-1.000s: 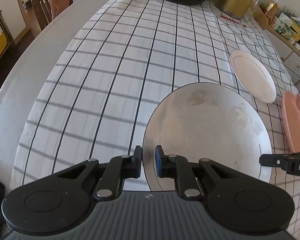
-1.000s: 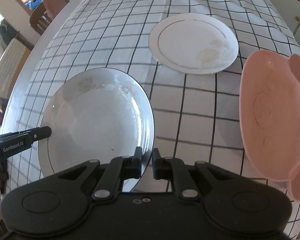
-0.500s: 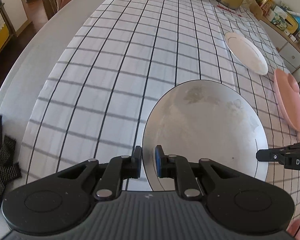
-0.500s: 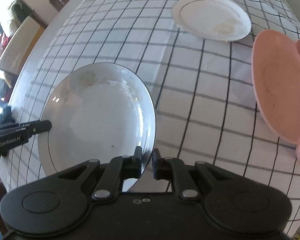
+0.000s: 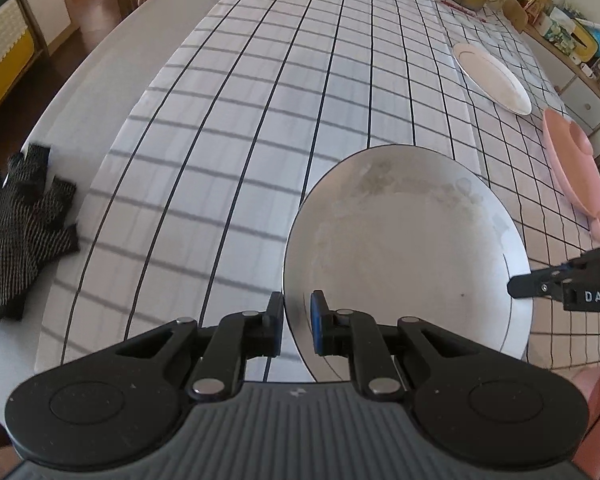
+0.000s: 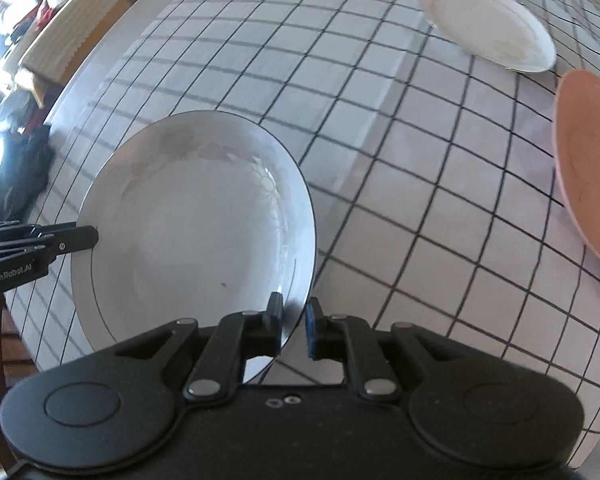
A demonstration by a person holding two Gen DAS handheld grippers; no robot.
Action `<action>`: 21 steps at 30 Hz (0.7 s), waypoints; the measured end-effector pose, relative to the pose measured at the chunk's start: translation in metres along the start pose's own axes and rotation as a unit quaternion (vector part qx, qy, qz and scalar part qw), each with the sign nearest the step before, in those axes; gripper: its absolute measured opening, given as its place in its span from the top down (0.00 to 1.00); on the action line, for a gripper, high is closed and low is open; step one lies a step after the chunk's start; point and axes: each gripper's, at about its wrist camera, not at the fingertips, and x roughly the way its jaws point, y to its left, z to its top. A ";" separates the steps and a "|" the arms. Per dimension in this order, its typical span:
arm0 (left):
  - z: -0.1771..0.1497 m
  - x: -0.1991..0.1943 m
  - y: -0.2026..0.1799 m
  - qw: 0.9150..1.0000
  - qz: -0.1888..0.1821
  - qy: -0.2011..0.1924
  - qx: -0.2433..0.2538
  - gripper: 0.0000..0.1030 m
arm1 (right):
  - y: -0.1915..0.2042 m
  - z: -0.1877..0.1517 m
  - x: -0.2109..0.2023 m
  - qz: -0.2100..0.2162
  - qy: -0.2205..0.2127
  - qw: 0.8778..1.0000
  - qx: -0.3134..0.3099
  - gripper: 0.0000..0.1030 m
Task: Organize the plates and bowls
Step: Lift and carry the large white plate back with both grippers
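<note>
Through my left wrist camera, my left gripper (image 5: 296, 330) is clamped narrowly on the near-left rim of the large white bowl (image 5: 412, 248), one pad outside, one inside. The bowl sits over the checked tablecloth (image 5: 260, 120), near its front edge. My right gripper (image 5: 540, 286) pinches the bowl's right rim. A small white plate (image 5: 492, 78) lies toward the cloth's right edge, the pink dish (image 5: 572, 164) nearer me. A dark knitted glove (image 5: 20, 220) lies at the table's left edge.

Through my right wrist camera, my right gripper (image 6: 294, 326) is nearly closed on the bowl (image 6: 196, 232) rim. My left gripper (image 6: 76, 238) grips the opposite rim. The bowl may be lifted slightly; I cannot tell. The plate (image 6: 488, 26) and pink dish (image 6: 592, 160) sit by the right edge.
</note>
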 end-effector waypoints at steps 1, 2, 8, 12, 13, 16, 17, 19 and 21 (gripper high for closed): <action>-0.004 -0.002 0.001 1.000 -0.001 0.002 -0.003 0.87 | 0.001 0.000 0.000 0.000 0.001 1.000 -0.003 0.90; -0.007 -0.004 0.001 1.000 0.000 0.003 -0.003 0.87 | 0.002 0.000 0.001 0.000 0.001 1.000 -0.003 0.90; -0.023 -0.010 0.002 1.000 0.001 0.012 0.000 0.87 | 0.007 -0.009 -0.004 -0.004 0.000 1.000 -0.014 0.90; -0.023 -0.010 0.003 1.000 0.004 0.010 0.002 0.87 | 0.006 -0.009 -0.004 -0.004 -0.004 1.000 -0.006 0.90; -0.023 -0.011 0.002 1.000 0.007 0.008 0.003 0.87 | 0.006 -0.009 -0.004 -0.005 -0.005 1.000 -0.007 0.89; -0.022 -0.012 0.000 1.000 0.014 0.004 0.009 0.87 | 0.008 -0.010 -0.009 -0.012 -0.019 1.000 -0.015 0.81; -0.022 -0.013 0.000 1.000 0.017 0.004 0.011 0.87 | 0.008 -0.010 -0.011 -0.014 -0.025 0.999 -0.013 0.80; -0.020 -0.014 0.002 1.000 0.024 0.005 0.008 0.87 | 0.006 -0.008 -0.014 -0.014 -0.031 0.999 -0.009 0.80; -0.019 -0.017 0.004 1.000 0.026 0.001 0.006 0.87 | 0.002 -0.007 -0.020 -0.013 -0.041 0.999 -0.002 0.79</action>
